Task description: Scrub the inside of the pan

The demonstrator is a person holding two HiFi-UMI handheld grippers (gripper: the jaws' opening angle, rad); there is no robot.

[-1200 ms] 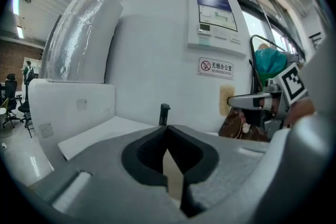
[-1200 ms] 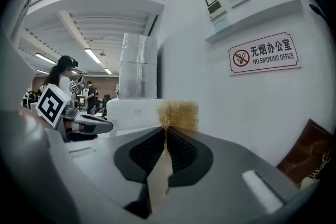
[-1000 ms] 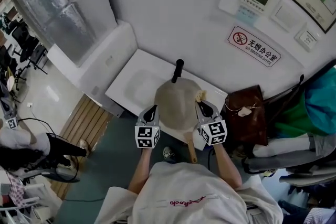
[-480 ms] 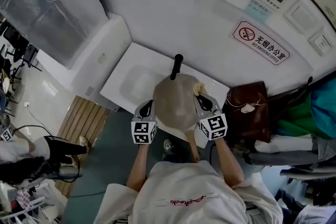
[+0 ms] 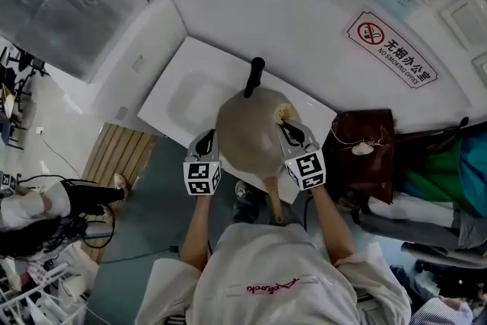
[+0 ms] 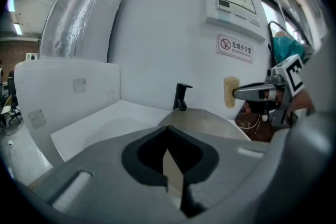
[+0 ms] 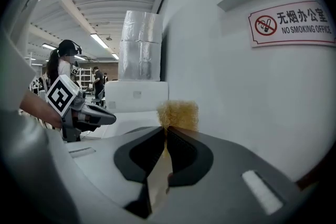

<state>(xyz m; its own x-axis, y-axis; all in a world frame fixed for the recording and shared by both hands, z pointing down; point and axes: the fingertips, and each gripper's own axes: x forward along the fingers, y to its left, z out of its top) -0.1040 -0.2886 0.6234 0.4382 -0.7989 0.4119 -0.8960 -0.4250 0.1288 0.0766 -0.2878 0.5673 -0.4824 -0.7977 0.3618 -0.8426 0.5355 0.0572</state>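
A beige pan (image 5: 247, 139) rests on the white sink counter (image 5: 176, 80), its wooden handle (image 5: 272, 200) pointing toward me. My left gripper (image 5: 206, 141) hovers at the pan's left rim, jaws shut with nothing between them. In the left gripper view the pan (image 6: 210, 122) lies just beyond the left gripper (image 6: 167, 129). My right gripper (image 5: 288, 131) is over the pan's right far rim, shut on a yellow scrub sponge (image 5: 281, 114). In the right gripper view the sponge (image 7: 178, 115) sticks out past the right gripper (image 7: 165, 131).
A black faucet (image 5: 255, 76) stands right behind the pan, with the sink basin (image 5: 194, 101) to its left. A brown bag (image 5: 364, 152) sits to the right of the counter. The wall is close behind. People stand far off (image 7: 63, 68).
The head view has drifted, so everything sits a bit lower left in the picture. Both grippers keep their places at the pan's two sides, and the sponge stays in the right one.
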